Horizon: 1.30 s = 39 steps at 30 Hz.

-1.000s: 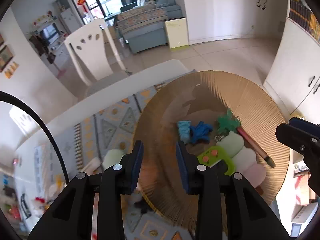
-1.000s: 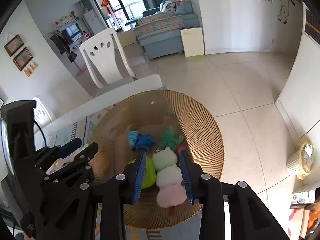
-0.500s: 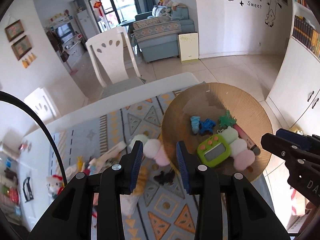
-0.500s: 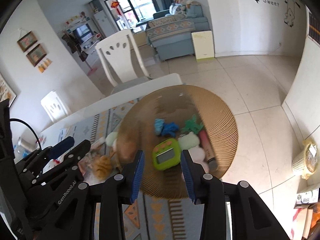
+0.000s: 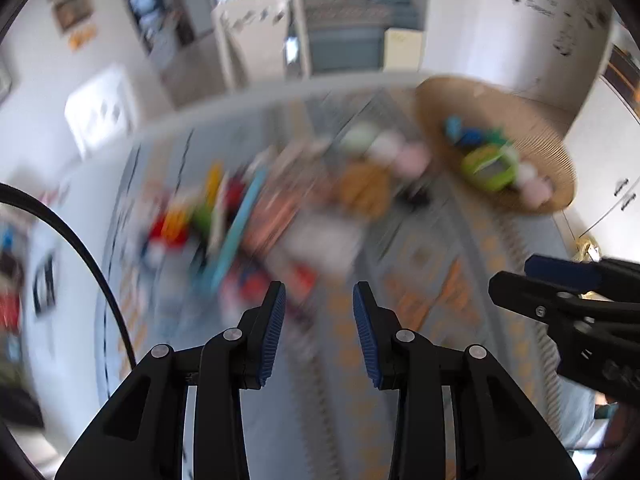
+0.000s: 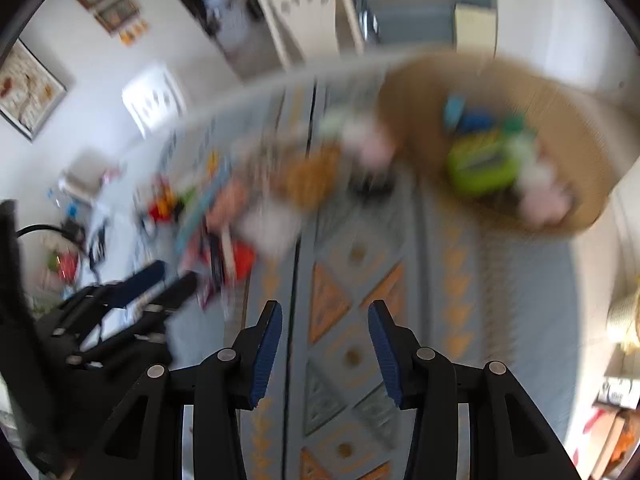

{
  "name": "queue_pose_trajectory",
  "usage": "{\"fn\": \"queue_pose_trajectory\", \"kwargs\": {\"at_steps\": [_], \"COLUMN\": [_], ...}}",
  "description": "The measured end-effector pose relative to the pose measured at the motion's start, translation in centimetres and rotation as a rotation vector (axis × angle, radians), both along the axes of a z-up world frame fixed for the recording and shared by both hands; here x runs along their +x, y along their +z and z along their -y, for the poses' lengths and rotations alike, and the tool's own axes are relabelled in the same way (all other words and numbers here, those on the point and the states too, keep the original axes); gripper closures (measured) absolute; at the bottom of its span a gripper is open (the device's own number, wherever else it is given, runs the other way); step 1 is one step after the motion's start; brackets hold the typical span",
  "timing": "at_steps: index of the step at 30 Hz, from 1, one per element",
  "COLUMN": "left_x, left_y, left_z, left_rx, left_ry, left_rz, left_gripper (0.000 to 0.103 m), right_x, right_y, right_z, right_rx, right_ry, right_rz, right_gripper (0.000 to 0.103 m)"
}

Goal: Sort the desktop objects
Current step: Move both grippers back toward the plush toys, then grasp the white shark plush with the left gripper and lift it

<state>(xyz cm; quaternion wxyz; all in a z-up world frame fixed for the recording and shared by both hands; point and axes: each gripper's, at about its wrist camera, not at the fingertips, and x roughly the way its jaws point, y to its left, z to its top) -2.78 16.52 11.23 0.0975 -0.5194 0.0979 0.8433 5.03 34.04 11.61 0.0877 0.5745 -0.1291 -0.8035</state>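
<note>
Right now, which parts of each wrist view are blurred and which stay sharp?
Left wrist view: the fingers are crisp, while the patterned cloth, the clutter and the woven tray are smeared. Right wrist view: same streaking across the table, fingers sharp; fisheye bends the table edge.

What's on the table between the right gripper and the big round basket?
In the right wrist view, only the patterned mat lies between the right gripper and the woven basket. That stretch looks bare of toys, though the picture is blurred.
</note>
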Motion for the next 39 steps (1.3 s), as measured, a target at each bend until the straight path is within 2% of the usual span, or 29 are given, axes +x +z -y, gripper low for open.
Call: {"fn": "queue_pose_trajectory", "kwargs": {"at_steps": [3, 6, 8, 11, 17, 19, 21, 23, 26, 30, 34, 36, 39], "left_x": [1.2, 1.4, 1.2, 0.6, -1.3, -2.1, -2.8, -4.0, -6.1, -9.6, -12.5, -13.5, -14.0], "left_y": [-2.2, -4.1, -4.7, -5.0, -5.2, -4.8, -4.3, -3.6, -2.6, -2.0, -2.9, -3.2, -2.8], "left_z": [4.7, 10.2, 12.7, 15.7, 17.8, 17.9, 18.4, 19.0, 19.4, 19.4, 19.2, 19.2, 19.6], "left_rx": [0.015, 0.054, 0.094, 0.133, 0.158, 0.177, 0.200, 0.216, 0.253, 0.305, 0.392, 0.439, 0.508], "left_ry": [0.079, 0.186, 0.227, 0.265, 0.247, 0.232, 0.215, 0.206, 0.195, 0.166, 0.143, 0.141, 0.153], "left_rz": [0.059, 0.118, 0.132, 0.123, 0.100, 0.087, 0.068, 0.049, 0.018, -0.006, 0.020, 0.027, 0.008], "left_gripper": [0.071, 0.071, 0.071, 0.071, 0.071, 0.071, 0.071, 0.071, 0.071, 0.071, 0.070, 0.065, 0.065], "right_x": [0.4, 0.4, 0.4, 0.7, 0.7, 0.3, 0.2, 0.2, -0.4, -2.4, -4.6, -5.3, -6.3], "right_y": [-4.8, -7.7, -8.5, -9.0, -9.3, -9.6, -9.3, -8.4, -5.9, -3.1, -2.9, -2.3, -2.3], "right_z": [2.2, 3.2, 3.6, 4.3, 5.9, 6.1, 6.4, 6.4, 6.8, 8.1, 8.8, 9.9, 11.2], "right_rx": [0.050, 0.117, 0.138, 0.183, 0.263, 0.279, 0.292, 0.258, 0.201, 0.184, 0.146, 0.127, 0.118], "right_ry": [-0.002, -0.013, -0.017, -0.037, -0.050, -0.074, -0.090, -0.113, -0.140, -0.113, -0.094, -0.079, -0.040], "right_rz": [0.097, 0.155, 0.173, 0.155, 0.136, 0.163, 0.159, 0.127, 0.059, -0.022, -0.044, -0.045, -0.053], "right_gripper": [0.059, 0.059, 0.059, 0.059, 0.059, 0.059, 0.059, 0.059, 0.059, 0.059, 0.059, 0.059, 0.059]}}
